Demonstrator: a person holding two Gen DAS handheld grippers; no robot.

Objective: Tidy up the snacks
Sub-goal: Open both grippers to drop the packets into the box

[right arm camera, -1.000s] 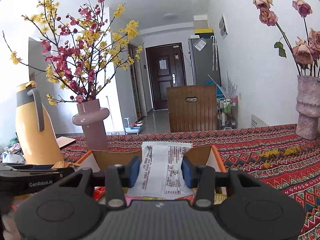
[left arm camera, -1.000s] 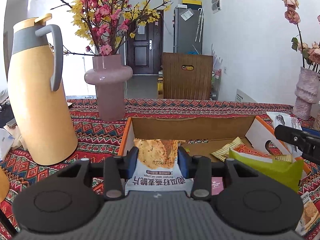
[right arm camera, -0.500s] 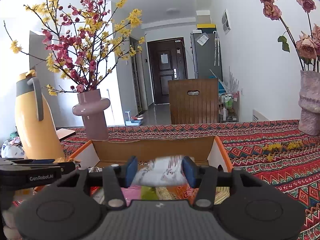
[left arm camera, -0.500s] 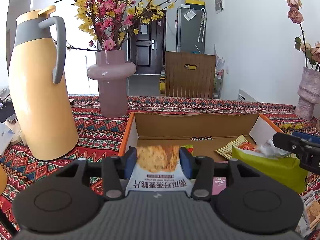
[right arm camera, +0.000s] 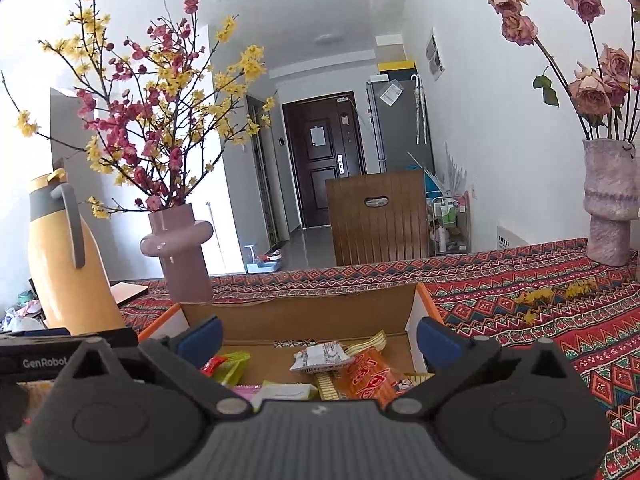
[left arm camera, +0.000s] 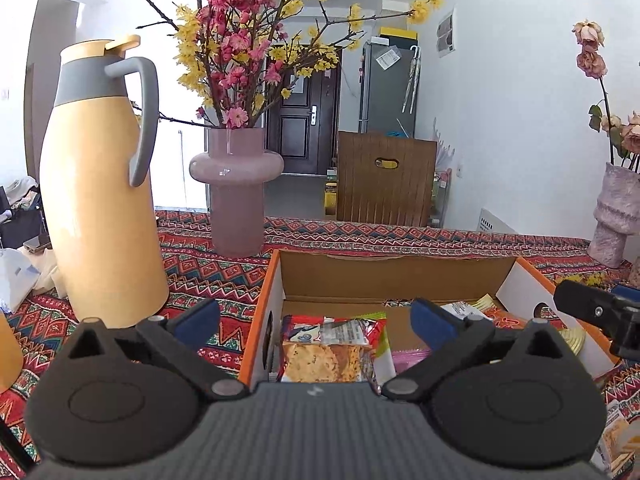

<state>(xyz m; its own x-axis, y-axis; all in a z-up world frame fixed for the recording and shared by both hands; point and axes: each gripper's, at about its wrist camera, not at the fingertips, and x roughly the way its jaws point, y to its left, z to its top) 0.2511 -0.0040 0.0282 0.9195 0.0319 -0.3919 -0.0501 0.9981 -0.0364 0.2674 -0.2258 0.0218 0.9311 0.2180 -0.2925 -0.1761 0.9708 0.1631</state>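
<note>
My left gripper point(left arm camera: 316, 316) has just been opening and stands wide, nothing between its pads; the crisp packet point(left arm camera: 326, 362) lies at the cardboard box's point(left arm camera: 394, 276) left wall. My right gripper point(right arm camera: 318, 330) has likewise just spread wide, and only its view shows the white packet point(right arm camera: 322, 356) lying on the orange snack point(right arm camera: 370, 378).

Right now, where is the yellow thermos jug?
In the left wrist view, the yellow thermos jug stands upright on the patterned tablecloth, left of the pink vase.
</note>
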